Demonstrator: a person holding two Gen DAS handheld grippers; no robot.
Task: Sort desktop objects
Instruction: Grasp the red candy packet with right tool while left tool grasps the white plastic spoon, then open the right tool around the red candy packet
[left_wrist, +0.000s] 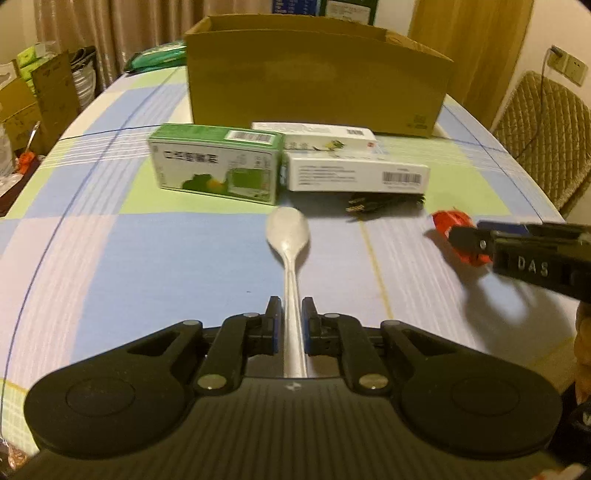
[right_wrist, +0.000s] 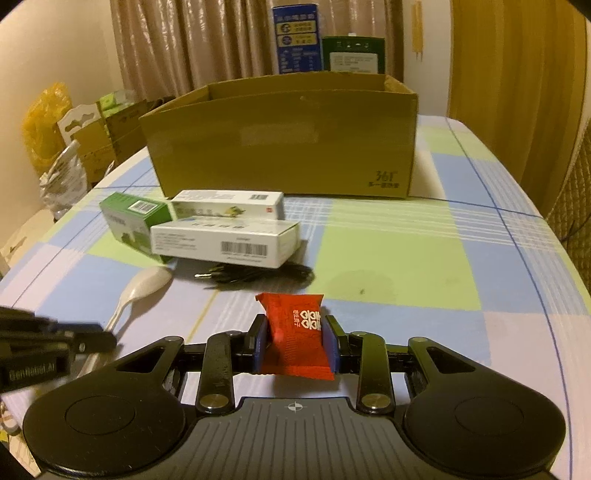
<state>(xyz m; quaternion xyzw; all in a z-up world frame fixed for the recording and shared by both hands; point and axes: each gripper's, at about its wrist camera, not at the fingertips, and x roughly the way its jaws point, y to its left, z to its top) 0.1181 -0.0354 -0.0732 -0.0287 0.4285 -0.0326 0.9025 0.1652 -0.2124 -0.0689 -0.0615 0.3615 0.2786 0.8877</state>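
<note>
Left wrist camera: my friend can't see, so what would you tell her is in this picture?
The left gripper pinches the handle of a white spoon lying on a checked tablecloth. Beyond it sit a green box, white boxes and an open cardboard box; at right, another gripper holds a red packet.

A home room is suggested by curtains (right_wrist: 177, 48), a checked tablecloth (right_wrist: 388, 258) and a padded chair (left_wrist: 546, 136).

Three flat cartons (left_wrist: 288, 162) lie before the open brown cardboard box (left_wrist: 317, 74); a pale plastic spoon (left_wrist: 290, 251) lies nearer, a coiled black cable (left_wrist: 384, 203) to its right.
</note>
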